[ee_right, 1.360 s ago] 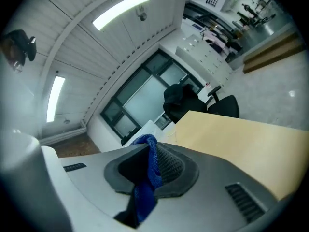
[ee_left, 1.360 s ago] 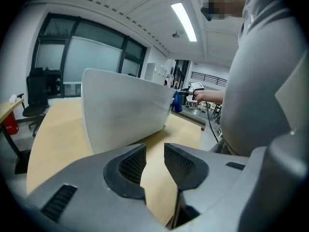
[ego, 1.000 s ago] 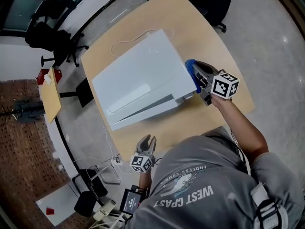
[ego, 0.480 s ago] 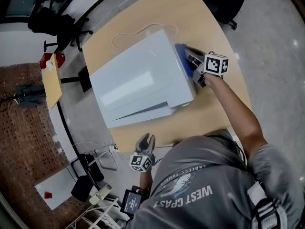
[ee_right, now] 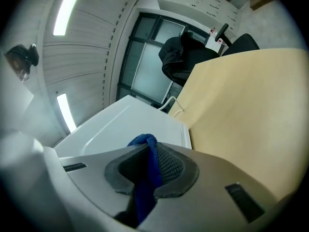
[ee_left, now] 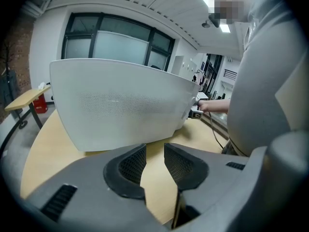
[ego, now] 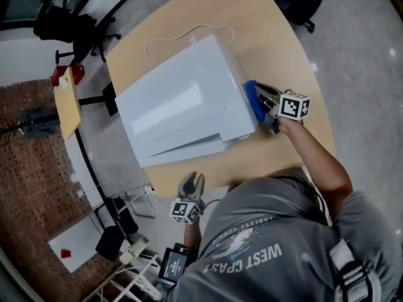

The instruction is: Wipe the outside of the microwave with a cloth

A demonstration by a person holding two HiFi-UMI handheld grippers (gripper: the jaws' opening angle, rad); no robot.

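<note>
The white microwave point(ego: 182, 106) stands on the wooden table point(ego: 277, 43), and it fills the left gripper view point(ee_left: 120, 110). My right gripper point(ego: 267, 104) is shut on a blue cloth point(ego: 254, 99) and holds it against the microwave's right side wall. In the right gripper view the cloth point(ee_right: 145, 178) hangs pinched between the pads, with the microwave's white top point(ee_right: 125, 124) just beyond. My left gripper point(ego: 192, 184) hovers at the table's near edge, in front of the microwave. Its jaws point(ee_left: 154, 161) stand slightly apart with nothing between them.
A white cord point(ego: 182, 36) loops on the table behind the microwave. Black office chairs point(ego: 63, 24) and a small side table point(ego: 66, 106) stand at the left. Cables and boxes point(ego: 126, 250) lie on the floor near my feet.
The right gripper slid the cloth toward the far end of the microwave's right side, then back toward me and lower. The left gripper stayed nearly in place.
</note>
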